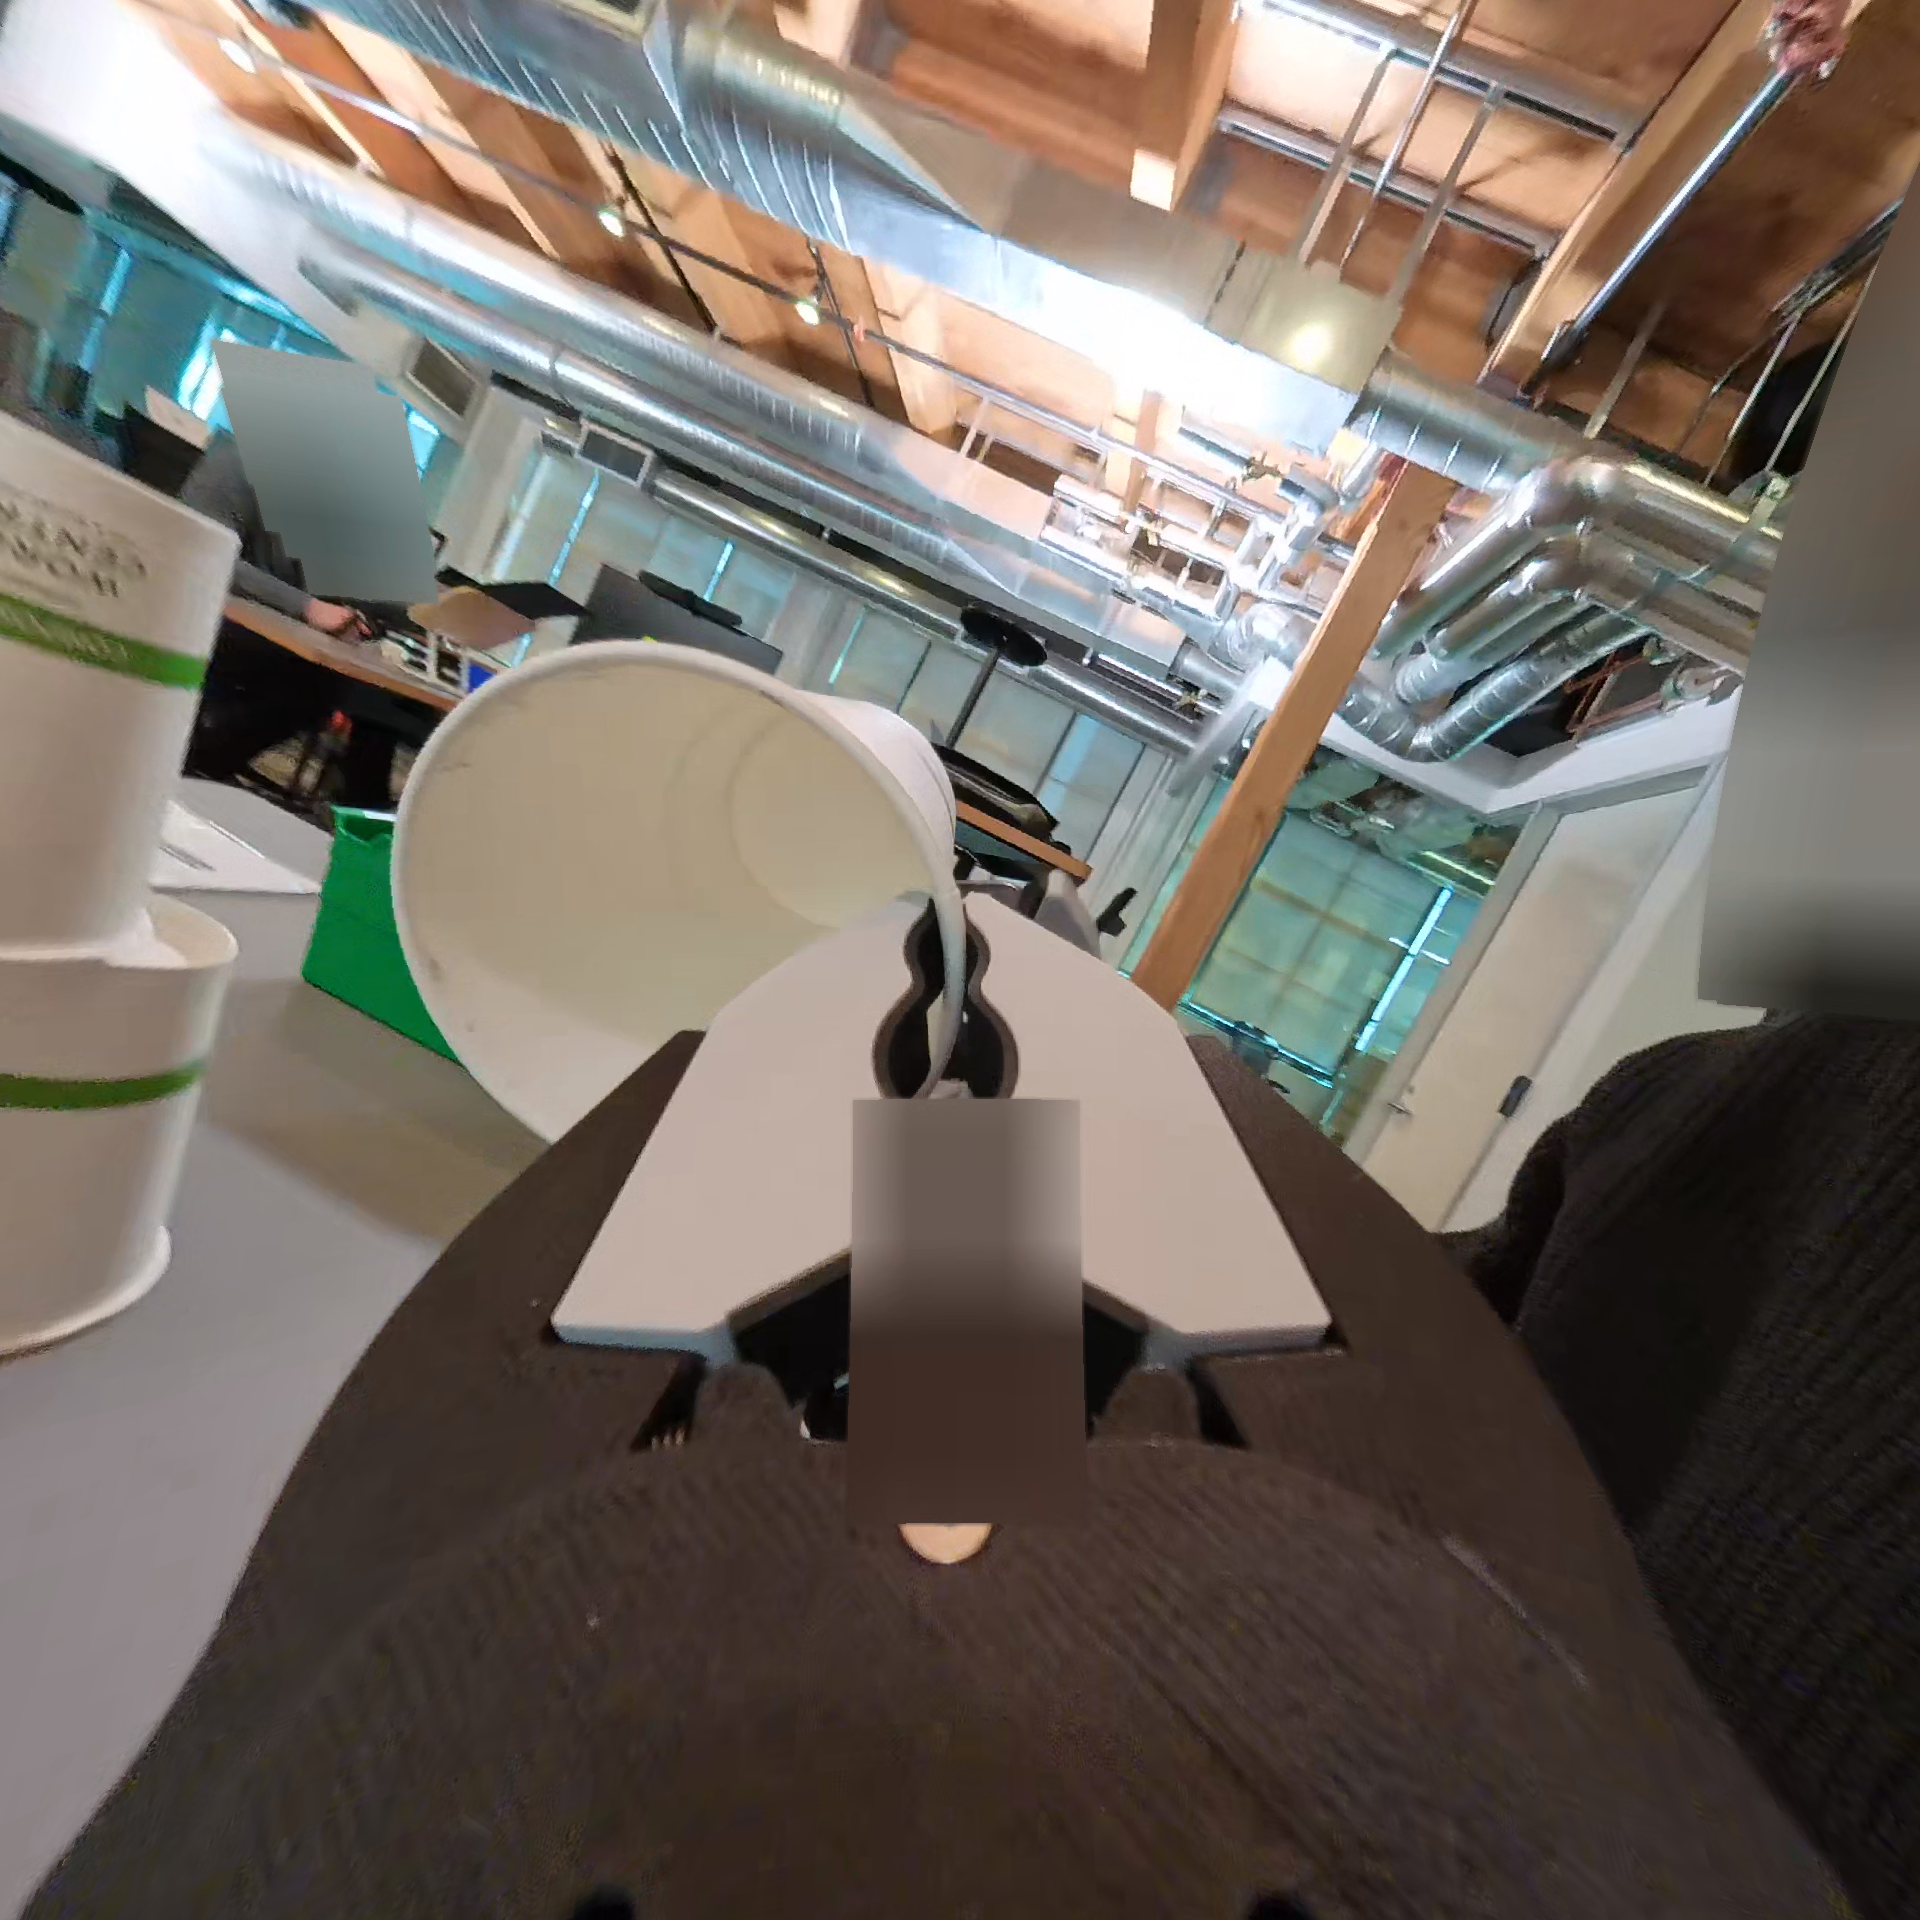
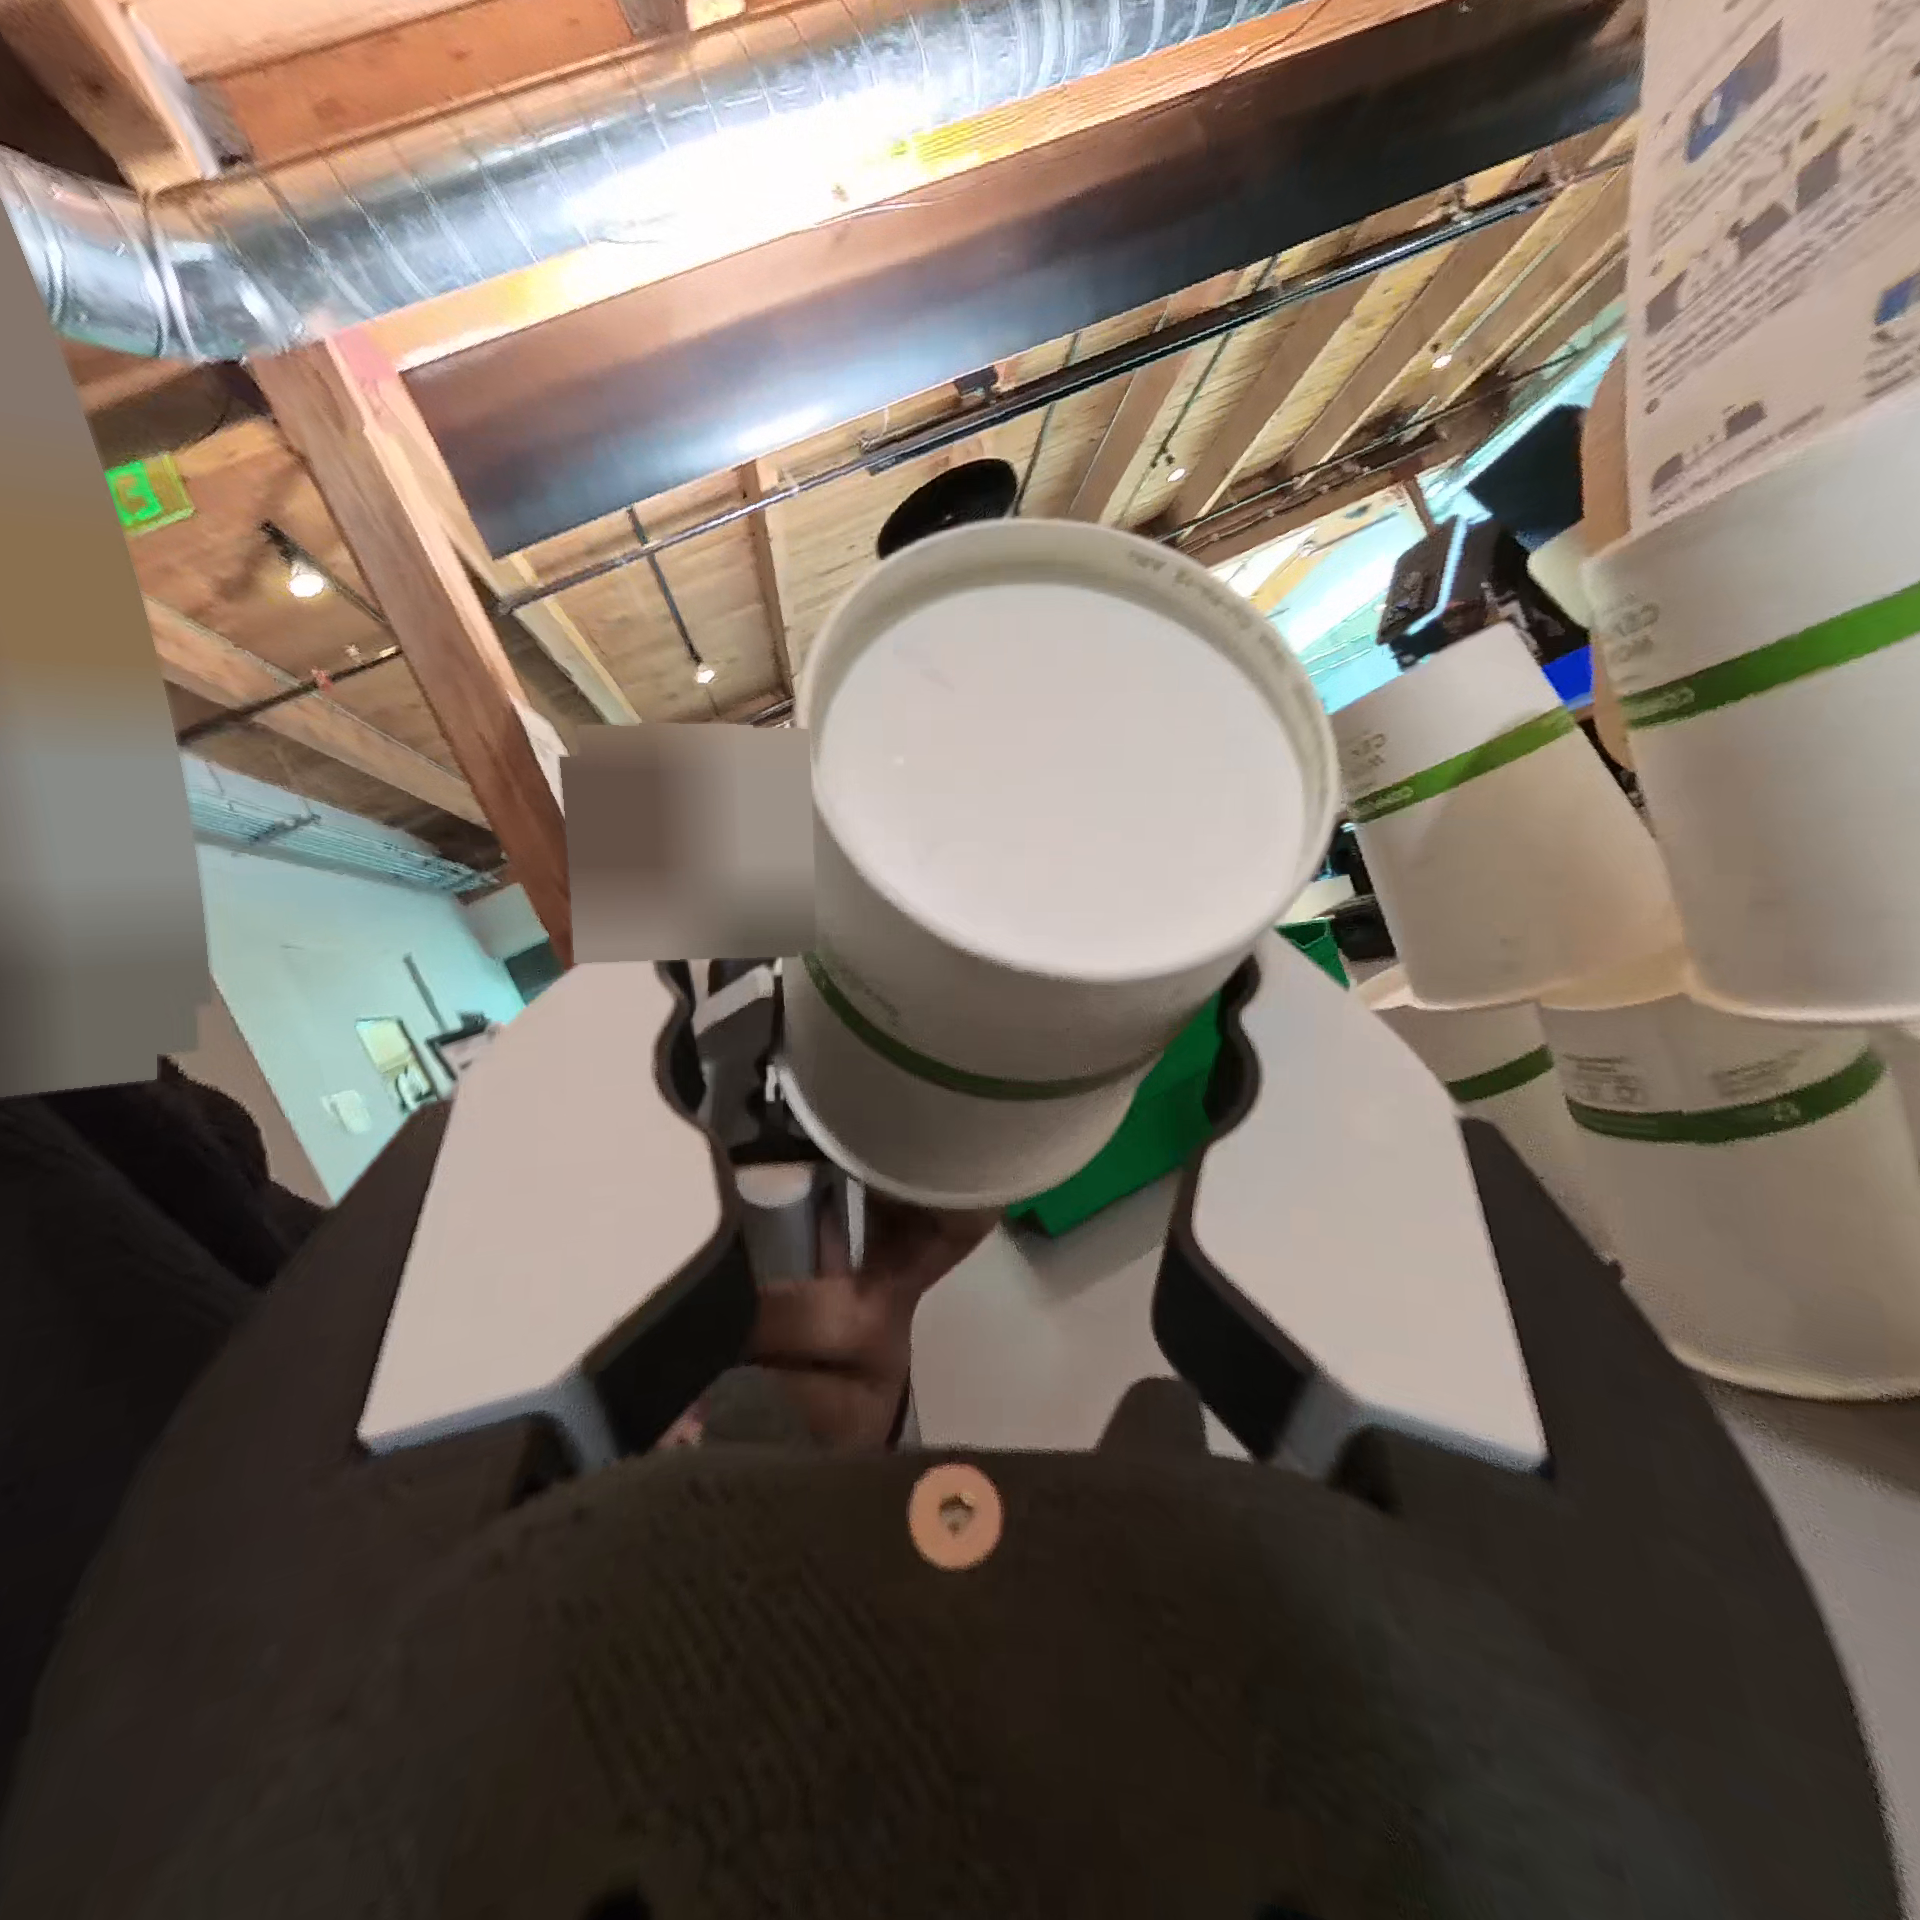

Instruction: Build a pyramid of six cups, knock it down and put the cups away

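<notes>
My left gripper (image 1: 940, 966) is shut on the rim of a white paper cup (image 1: 644, 831). It holds the cup tilted in the air, with the open mouth facing the left wrist camera. In the right wrist view the same cup (image 2: 1039, 831), with a green band, shows its flat bottom. It sits between the wide-apart fingers of my right gripper (image 2: 951, 1039), which is open and does not clearly touch it. The left gripper (image 2: 748, 1039) shows behind the cup's rim, with a hand (image 2: 831, 1309) below it.
Upside-down white cups with green bands are stacked on the grey table (image 1: 156, 1507), at the left (image 1: 83, 727) and, in the right wrist view, at the right (image 2: 1766, 831). A green bin (image 1: 353, 935) stands behind. A printed sheet (image 2: 1787, 208) hangs at upper right.
</notes>
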Demonstrator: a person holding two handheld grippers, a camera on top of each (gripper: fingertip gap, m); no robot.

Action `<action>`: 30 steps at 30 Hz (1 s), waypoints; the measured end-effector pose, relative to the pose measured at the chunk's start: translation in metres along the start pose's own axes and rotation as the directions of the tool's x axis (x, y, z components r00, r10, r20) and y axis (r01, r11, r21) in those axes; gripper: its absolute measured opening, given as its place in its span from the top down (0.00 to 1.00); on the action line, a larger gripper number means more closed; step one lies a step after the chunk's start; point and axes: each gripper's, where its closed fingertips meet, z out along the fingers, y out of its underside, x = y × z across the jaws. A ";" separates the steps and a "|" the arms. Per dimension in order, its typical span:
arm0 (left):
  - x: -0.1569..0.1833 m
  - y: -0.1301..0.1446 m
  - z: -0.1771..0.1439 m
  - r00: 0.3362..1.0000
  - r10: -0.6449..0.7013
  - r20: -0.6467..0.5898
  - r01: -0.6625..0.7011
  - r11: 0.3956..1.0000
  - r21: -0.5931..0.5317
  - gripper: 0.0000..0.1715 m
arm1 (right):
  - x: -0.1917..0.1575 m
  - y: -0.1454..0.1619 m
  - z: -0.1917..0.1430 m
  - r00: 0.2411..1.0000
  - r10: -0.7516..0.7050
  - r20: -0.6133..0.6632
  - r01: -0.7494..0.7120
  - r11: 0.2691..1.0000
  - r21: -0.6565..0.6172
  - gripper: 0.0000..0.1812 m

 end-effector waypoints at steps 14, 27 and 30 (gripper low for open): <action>-0.027 0.040 -0.009 0.999 -0.055 -0.001 0.053 0.982 -0.181 0.99 | 0.039 0.008 -0.009 0.986 0.106 -0.131 -0.111 0.993 -0.027 0.55; -0.048 0.043 -0.015 0.996 -0.019 0.083 0.035 0.979 -0.203 0.84 | 0.062 0.002 -0.022 0.963 0.153 -0.221 -0.156 0.988 0.005 0.55; -0.049 0.043 -0.016 0.996 -0.023 0.083 0.039 0.979 -0.200 0.85 | 0.060 0.005 -0.020 0.968 0.124 -0.220 -0.133 0.991 -0.028 0.55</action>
